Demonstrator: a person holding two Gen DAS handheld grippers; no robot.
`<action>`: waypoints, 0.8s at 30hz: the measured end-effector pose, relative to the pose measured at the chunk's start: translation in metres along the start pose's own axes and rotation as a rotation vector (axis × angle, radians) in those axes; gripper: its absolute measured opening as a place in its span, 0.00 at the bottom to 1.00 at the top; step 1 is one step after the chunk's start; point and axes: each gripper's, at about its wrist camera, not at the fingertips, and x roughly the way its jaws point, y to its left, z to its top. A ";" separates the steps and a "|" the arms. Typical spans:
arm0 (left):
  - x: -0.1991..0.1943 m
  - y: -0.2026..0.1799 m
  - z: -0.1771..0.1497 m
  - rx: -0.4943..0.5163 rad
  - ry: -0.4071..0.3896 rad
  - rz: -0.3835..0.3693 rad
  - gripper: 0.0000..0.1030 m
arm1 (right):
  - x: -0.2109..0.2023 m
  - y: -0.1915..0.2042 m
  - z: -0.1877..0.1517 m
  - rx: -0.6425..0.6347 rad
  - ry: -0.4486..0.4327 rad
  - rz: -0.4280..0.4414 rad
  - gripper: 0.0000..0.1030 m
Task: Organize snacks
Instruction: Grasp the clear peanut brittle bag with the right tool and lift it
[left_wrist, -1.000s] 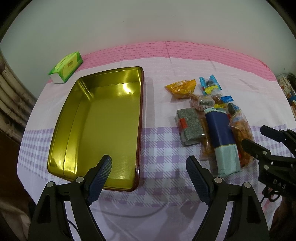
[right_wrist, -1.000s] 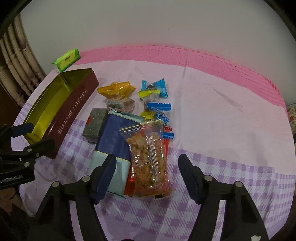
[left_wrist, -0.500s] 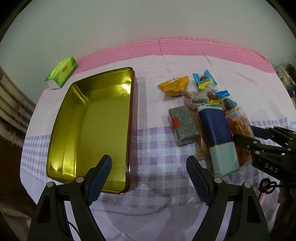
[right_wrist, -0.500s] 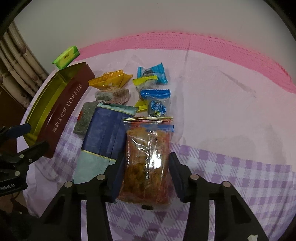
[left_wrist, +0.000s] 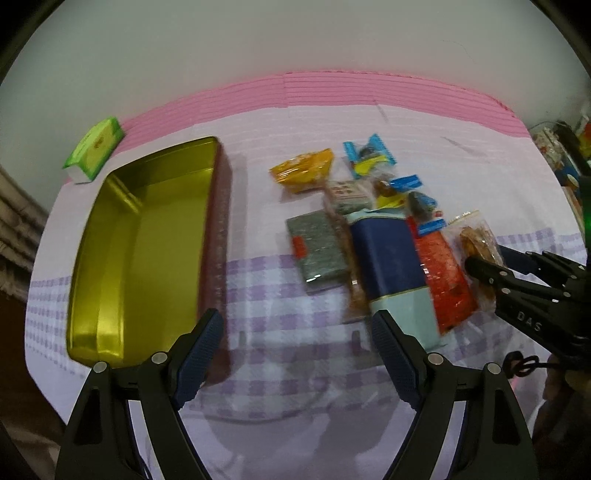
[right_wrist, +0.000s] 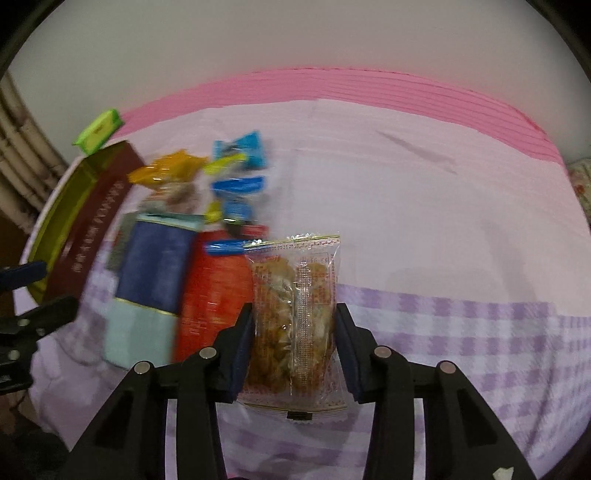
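Observation:
My right gripper (right_wrist: 293, 332) is shut on a clear bag of fried snacks (right_wrist: 295, 302) and holds it upright, lifted off the pile; it also shows in the left wrist view (left_wrist: 476, 240). A red packet (right_wrist: 212, 291) and a navy and pale-blue box (right_wrist: 151, 277) lie where the bag was. More small wrapped snacks (left_wrist: 369, 162) lie behind them. The open gold tin (left_wrist: 144, 236) stands to the left of the pile. My left gripper (left_wrist: 295, 354) is open and empty above the cloth between tin and pile.
A green tissue pack (left_wrist: 94, 155) lies beyond the tin near the pink cloth edge. A grey-green flat packet (left_wrist: 317, 247) and an orange packet (left_wrist: 303, 173) lie at the pile's left side. Clutter stands off the table at the far right (left_wrist: 565, 155).
My right gripper closed on the clear snack bag and lifted it off the pile, uncovering the red packet. My left gripper shifted a little to the right and stayed open.

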 end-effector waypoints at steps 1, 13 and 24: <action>0.001 -0.003 0.002 0.005 0.002 -0.006 0.80 | -0.001 -0.005 -0.001 0.006 0.001 -0.016 0.38; 0.022 -0.054 0.022 0.080 0.037 0.021 0.80 | -0.004 -0.044 -0.006 0.078 0.020 -0.071 0.38; 0.048 -0.077 0.033 0.099 0.059 0.076 0.80 | -0.002 -0.046 -0.009 0.096 0.018 -0.047 0.38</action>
